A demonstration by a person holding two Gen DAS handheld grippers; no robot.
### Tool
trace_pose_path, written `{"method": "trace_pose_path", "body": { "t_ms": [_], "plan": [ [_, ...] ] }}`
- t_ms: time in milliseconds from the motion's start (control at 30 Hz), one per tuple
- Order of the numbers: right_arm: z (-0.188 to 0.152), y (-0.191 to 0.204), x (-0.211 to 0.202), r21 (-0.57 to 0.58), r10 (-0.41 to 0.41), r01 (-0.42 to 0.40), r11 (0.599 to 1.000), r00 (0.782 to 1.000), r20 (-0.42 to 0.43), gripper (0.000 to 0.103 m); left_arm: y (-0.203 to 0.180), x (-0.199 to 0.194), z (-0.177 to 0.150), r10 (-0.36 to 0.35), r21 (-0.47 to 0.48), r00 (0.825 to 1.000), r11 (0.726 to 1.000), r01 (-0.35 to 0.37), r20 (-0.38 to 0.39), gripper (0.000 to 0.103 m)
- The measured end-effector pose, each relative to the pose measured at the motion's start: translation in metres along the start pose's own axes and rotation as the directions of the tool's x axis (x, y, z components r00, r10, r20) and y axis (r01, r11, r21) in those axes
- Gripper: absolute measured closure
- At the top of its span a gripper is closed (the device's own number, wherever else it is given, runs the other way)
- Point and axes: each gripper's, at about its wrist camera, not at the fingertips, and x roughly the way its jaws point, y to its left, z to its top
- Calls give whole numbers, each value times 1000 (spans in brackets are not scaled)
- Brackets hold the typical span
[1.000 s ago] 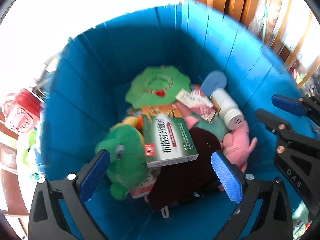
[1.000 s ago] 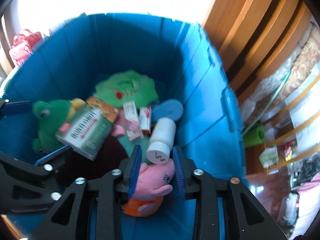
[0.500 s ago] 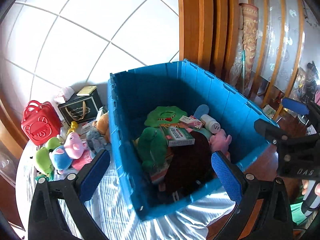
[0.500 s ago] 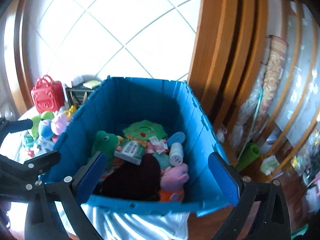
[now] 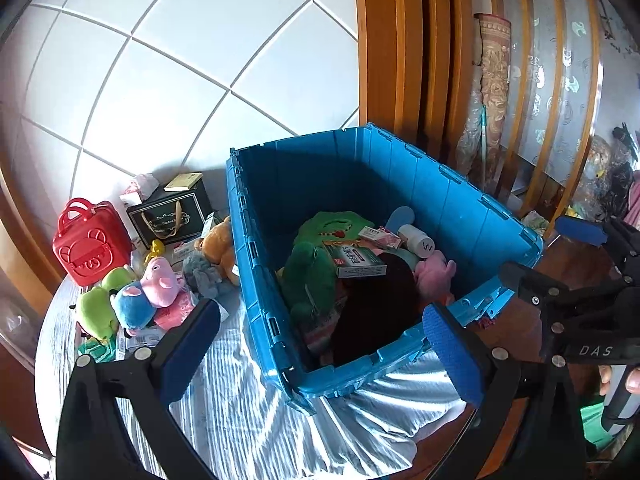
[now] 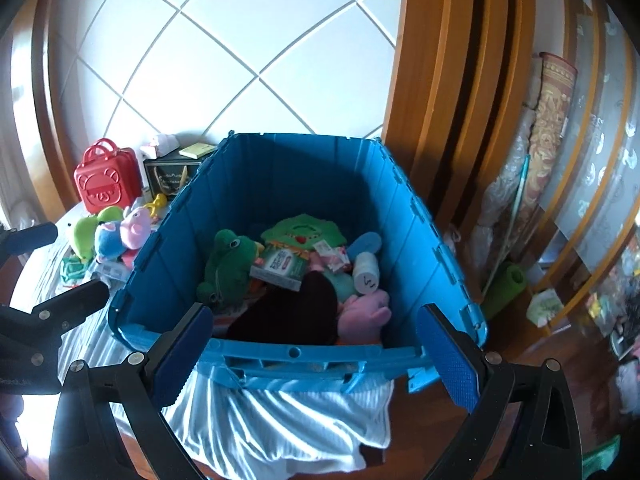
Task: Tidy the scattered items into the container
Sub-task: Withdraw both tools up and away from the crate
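Observation:
A blue crate (image 5: 256, 264) (image 6: 420, 240) stands on a striped cloth. In it lie a green frog plush (image 6: 228, 260), a green medicine box (image 5: 354, 262) (image 6: 280, 266), a white bottle (image 6: 366, 276), a pink pig plush (image 5: 434, 272) (image 6: 366, 308) and a dark cloth (image 6: 296, 316). Left of the crate lie scattered toys: a pink-and-blue pig plush (image 5: 148, 292) (image 6: 120, 234), a green plush (image 5: 96, 312), a brown plush (image 5: 218, 248). My left gripper (image 5: 320, 344) is open and empty, near the crate's front left. My right gripper (image 6: 312, 348) is open and empty, before the crate's near rim.
A red toy case (image 5: 90, 242) (image 6: 106, 180) and a black gift box (image 5: 170, 216) stand by the tiled wall. Wooden door frames (image 6: 452, 100) and a rolled rug (image 6: 548, 128) are to the right. The table edge drops off under the cloth's front hem (image 6: 288, 428).
Both grippers have pulled up and back out of the crate. The right gripper, shut on the pink pig plush a second ago, has opened and left it inside.

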Motion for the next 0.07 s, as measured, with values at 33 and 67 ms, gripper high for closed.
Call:
{"method": "trace_pose_path", "body": {
  "t_ms": [33, 67],
  "plan": [
    [0, -1, 1, -3, 0, 0, 1000, 1000, -1, 0, 1, 0, -1, -1, -5, 1000, 1000, 1, 0, 0],
    [0, 0, 2, -6, -1, 1, 1000, 1000, -1, 0, 2, 1, -1, -4, -6, 1000, 1000, 4, -1, 0]
  ]
}}
